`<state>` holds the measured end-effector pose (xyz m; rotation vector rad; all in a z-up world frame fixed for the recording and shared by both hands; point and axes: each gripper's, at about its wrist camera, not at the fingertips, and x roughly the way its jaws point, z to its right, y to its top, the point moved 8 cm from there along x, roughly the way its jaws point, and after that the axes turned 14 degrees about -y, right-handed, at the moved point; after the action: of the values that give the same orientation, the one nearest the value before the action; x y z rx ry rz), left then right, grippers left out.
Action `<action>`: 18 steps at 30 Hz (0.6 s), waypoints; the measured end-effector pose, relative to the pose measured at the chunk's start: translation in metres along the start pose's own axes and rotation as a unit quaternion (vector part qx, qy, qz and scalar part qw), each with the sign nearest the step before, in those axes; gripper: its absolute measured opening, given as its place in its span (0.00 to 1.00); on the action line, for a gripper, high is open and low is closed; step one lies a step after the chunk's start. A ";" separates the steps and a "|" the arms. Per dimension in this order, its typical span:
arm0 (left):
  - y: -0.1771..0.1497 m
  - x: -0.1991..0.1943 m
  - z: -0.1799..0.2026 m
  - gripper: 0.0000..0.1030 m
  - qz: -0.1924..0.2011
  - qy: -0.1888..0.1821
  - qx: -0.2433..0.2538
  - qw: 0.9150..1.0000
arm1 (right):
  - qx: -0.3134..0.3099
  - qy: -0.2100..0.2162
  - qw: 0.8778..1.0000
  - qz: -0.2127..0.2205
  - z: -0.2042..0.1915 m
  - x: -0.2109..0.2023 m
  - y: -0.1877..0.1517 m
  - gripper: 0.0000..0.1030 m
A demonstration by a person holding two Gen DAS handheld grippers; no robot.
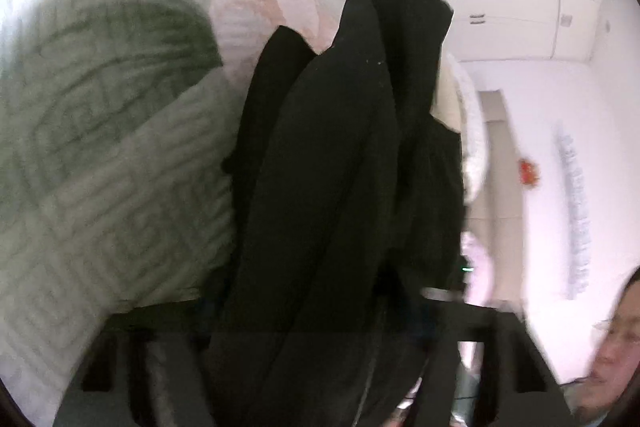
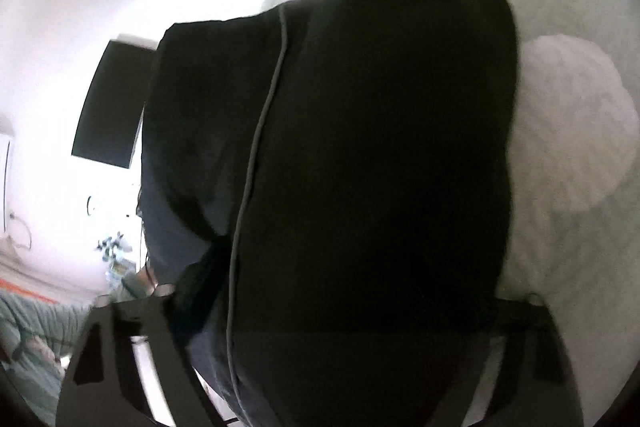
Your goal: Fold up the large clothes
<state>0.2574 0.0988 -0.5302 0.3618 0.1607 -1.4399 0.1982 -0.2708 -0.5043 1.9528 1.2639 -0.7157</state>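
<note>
Landmark: we place everything against the black garment, the large dark cloth that fills the middle of both wrist views.
Black garment: we see it bunched in long upright folds, running from between the fingers up to a rounded peak; in the right wrist view a thin pale seam line runs down its left part.
Left gripper: we hold it under the garment, and its dark fingers flank the cloth at a middling gap; the cloth passes between them, but we cannot tell whether the pads press on it.
Right gripper: its fingers stand fairly wide on both sides of the garment, which fills the gap; we cannot tell if they grip it.
Patterned bedding: pale with a green print, it lies behind and left of the garment, blurred.
Pink cloth: it lies behind the garment, near its peak.
Person: at the lower right edge, well right of the garment.
Dark screen: on the white wall, left of the garment.
</note>
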 end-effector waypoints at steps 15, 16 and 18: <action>-0.064 -0.086 0.167 0.26 0.094 0.039 0.123 0.987 | -0.099 -0.027 0.992 0.074 -0.117 -0.101 -0.056 0.42; -0.069 -0.099 0.174 0.26 0.098 0.038 0.128 0.986 | -0.103 -0.023 0.991 0.079 -0.125 -0.108 -0.062 0.42; -0.079 -0.127 0.187 0.26 0.111 0.043 0.137 0.983 | -0.112 -0.014 0.990 0.090 -0.145 -0.121 -0.073 0.42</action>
<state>0.1427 0.1474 -0.3260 0.6487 -0.0100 -1.2277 0.0970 -0.2009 -0.3438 1.8364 1.0857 -0.4860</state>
